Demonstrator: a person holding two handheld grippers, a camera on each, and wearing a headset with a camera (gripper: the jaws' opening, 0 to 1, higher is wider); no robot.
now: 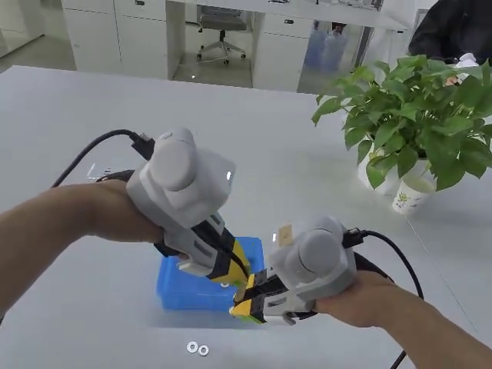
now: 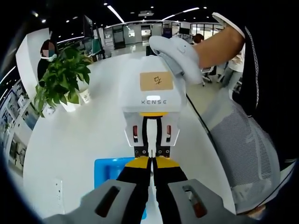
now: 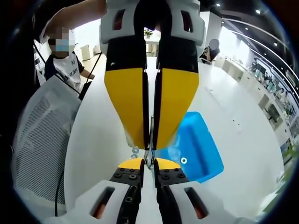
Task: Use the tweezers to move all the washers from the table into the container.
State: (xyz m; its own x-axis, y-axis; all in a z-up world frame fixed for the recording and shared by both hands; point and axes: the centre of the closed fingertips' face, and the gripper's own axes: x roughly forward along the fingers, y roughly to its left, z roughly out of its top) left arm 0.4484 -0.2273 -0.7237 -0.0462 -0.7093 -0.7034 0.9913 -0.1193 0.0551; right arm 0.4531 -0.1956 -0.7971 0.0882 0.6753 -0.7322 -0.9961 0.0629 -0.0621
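Note:
My two grippers meet tip to tip just above the blue container [image 1: 181,288]. The left gripper [image 1: 240,275] comes down from the upper left, and the right gripper [image 1: 244,298] reaches in from the lower right. In the right gripper view, a thin metal strip, apparently the tweezers [image 3: 150,148], runs between the left gripper's yellow jaws and down into my own shut jaws [image 3: 149,163]. Both pairs of jaws are pressed narrow. One washer [image 3: 183,160] lies inside the container [image 3: 201,144]. Two washers [image 1: 197,349] lie on the table in front of it.
A potted plant [image 1: 415,123] in a white pot stands at the back right of the grey table [image 1: 307,154]. Black cables trail from both grippers. A small clear item [image 1: 98,171] lies at the left. An office chair and cabinets stand beyond the table.

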